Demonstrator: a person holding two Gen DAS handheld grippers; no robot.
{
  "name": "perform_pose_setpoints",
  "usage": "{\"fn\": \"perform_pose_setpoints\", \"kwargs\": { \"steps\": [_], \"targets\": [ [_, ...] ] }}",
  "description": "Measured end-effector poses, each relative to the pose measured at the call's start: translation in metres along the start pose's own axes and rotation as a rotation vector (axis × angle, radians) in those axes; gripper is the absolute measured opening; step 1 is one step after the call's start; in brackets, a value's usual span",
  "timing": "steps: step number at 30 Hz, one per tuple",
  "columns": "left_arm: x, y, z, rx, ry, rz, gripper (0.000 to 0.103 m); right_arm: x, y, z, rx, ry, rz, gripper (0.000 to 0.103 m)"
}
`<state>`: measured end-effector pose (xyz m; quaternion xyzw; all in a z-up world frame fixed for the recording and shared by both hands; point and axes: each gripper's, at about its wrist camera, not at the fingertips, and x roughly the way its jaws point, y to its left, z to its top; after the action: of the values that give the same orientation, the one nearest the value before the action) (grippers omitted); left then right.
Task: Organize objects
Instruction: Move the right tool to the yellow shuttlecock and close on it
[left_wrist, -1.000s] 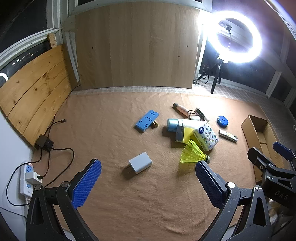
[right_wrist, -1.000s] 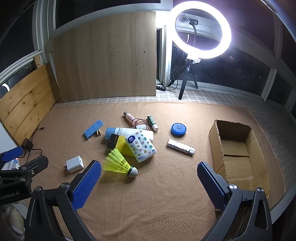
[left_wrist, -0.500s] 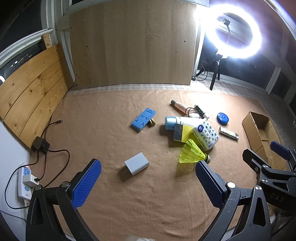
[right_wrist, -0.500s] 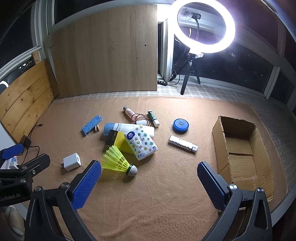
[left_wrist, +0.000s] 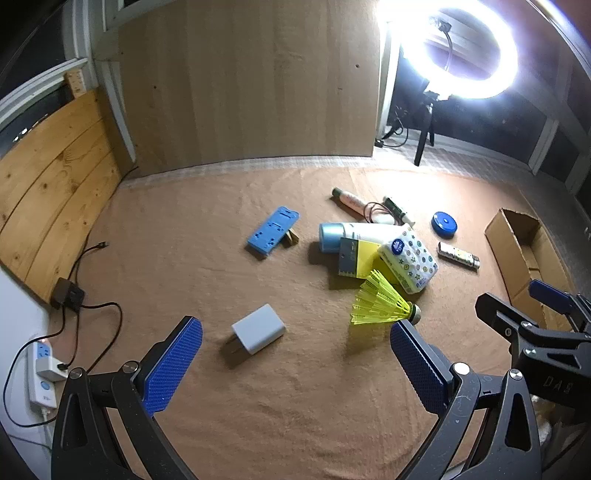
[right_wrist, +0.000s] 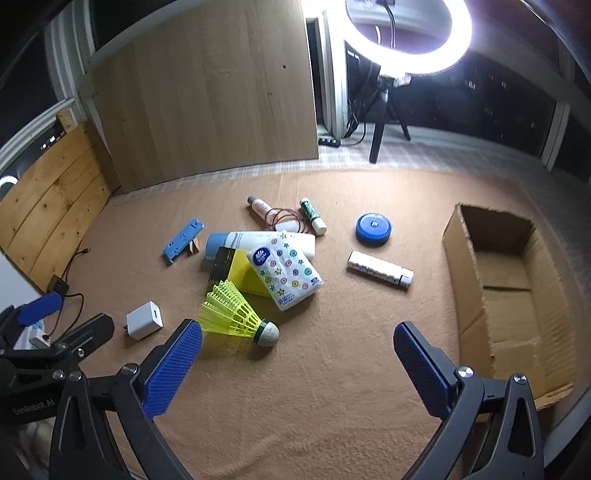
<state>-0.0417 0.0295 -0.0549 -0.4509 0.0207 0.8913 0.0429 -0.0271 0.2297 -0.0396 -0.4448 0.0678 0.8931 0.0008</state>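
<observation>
A tan cloth (right_wrist: 332, 387) covers a wide flat surface, backed by a wooden panel (right_wrist: 207, 92) and lit by a bright ring light (right_wrist: 408, 37) on a tripod at the far side. Bare cloth stretches along the near edge and across the far left, leaving open room around the clutter.

An open cardboard box (right_wrist: 509, 288) lies at the right edge of the cloth, well apart from the other items.

The left gripper (left_wrist: 295, 365) hovers low over the near left of the cloth, its two blue-padded fingers spread wide and holding nothing. A white charger block (left_wrist: 258, 328) lies just ahead, between the fingers. The right gripper (right_wrist: 297, 365) hovers over the near middle, fingers likewise spread wide and empty. A yellow shuttlecock (right_wrist: 232, 314) lies on its side just ahead of its left finger.

Behind the shuttlecock sits a small pile: a patterned tissue pack (right_wrist: 284, 267) resting on a yellow and black card (right_wrist: 236, 271), with a white and blue bottle (right_wrist: 258, 242) lying behind them. To the left is a blue plastic holder (right_wrist: 183, 242). Farther back lie a pink tube (right_wrist: 260, 208), a loop of thin cord (right_wrist: 286, 218) and a green-labelled stick (right_wrist: 312, 219). To the right are a round blue case (right_wrist: 373, 229) and a white patterned tube (right_wrist: 380, 273), between the pile and the box.

At the far left edge, a power strip (left_wrist: 40, 369) and black cables (left_wrist: 92, 314) lie off the cloth.
</observation>
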Motion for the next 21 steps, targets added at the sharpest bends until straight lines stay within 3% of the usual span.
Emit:
{"fn": "perform_pose_setpoints", "kwargs": {
  "steps": [4,8,21],
  "targets": [
    [0.017,-0.003,0.002,0.011,0.031,-0.033,0.103,0.014,-0.013,0.000,0.037,0.031,0.029,0.102],
    [0.035,-0.013,0.007,0.033,0.047,-0.057,0.103,0.022,-0.024,-0.002,0.076,0.059,0.043,0.094],
    [0.095,-0.059,0.013,0.136,0.157,-0.269,0.100,0.039,-0.065,-0.009,0.205,0.123,0.070,0.071]
  ]
}}
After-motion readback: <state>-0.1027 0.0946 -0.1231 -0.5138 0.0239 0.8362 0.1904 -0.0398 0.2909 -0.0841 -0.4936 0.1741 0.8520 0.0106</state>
